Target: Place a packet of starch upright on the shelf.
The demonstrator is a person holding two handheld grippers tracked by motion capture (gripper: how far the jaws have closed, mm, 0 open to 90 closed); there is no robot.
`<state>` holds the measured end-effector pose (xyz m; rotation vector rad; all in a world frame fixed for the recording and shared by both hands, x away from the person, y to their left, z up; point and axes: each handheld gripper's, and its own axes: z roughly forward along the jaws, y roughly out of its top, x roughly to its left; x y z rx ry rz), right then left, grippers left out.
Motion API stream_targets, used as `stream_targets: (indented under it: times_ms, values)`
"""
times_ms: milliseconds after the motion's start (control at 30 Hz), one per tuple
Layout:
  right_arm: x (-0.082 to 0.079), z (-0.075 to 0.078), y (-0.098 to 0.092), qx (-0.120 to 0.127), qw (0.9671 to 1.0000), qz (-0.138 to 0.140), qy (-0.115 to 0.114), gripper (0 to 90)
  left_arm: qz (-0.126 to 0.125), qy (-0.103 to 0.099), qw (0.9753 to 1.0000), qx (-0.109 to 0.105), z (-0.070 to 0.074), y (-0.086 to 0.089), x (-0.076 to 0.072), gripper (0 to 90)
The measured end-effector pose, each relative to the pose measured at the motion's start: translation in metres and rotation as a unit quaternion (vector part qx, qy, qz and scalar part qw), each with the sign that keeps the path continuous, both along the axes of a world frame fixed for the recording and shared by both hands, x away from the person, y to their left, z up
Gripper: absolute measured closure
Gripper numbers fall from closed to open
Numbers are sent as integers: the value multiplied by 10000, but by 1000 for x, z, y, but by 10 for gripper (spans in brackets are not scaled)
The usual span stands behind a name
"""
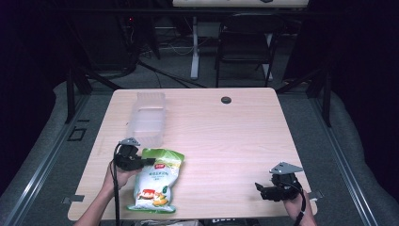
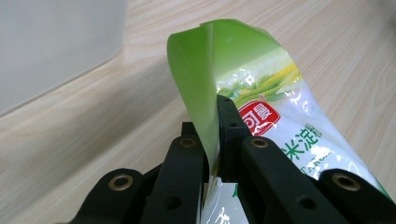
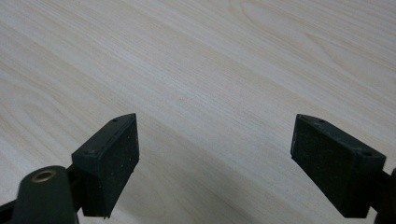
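Green-and-white glossy plastic snack bag [image 1: 156,181] lay on the pale wood counter [image 1: 226,141], its top flap pinched by the left gripper [image 1: 149,161].

Left fingers [image 2: 231,135] were closed tight on the thin green film at the bag's upper edge, which curled up over them; the right gripper [image 1: 261,190] hovered at about four o'clock on the counter, well apart from the bag, its fingers [image 3: 109,161] spread wide and holding nothing. Judging by the shiny film, the bag would be light, soft and slippery, likely to sag from a corner grip; the sealed top edge looked the surest hold. At eleven o'clock, just beyond the bag, a clear rectangular plastic bin [image 1: 147,117] stood upright and appeared empty.
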<state>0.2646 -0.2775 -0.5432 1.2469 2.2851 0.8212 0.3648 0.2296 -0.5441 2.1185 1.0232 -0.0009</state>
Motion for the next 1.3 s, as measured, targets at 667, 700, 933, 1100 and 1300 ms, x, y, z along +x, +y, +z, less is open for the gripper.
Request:
stream_targets:
  times_ms: [667, 700, 933, 1100, 1300]
  values:
    - [-1, -1, 3, 6, 10000, 14, -17, 146, 267, -292, 9992, -101, 16, 10, -13, 894]
    - [-1, -1, 2, 2, 10000, 11, -17, 146, 253, -308, 9992, -92, 17, 10, -13, 894]
    - [0, -1, 2, 9, 10000, -16, -39, 146, 81, -404, 9991, -25, 27, 8, -16, 896]
    - [-1, 0, 1, -38, 10000, -16, -23, 146, 121, -486, 9987, -68, 34, 10, -17, 897]
    - [0, 0, 1, -45, 10000, -11, -20, 146, 102, -522, 9986, -67, 38, 11, -16, 897]
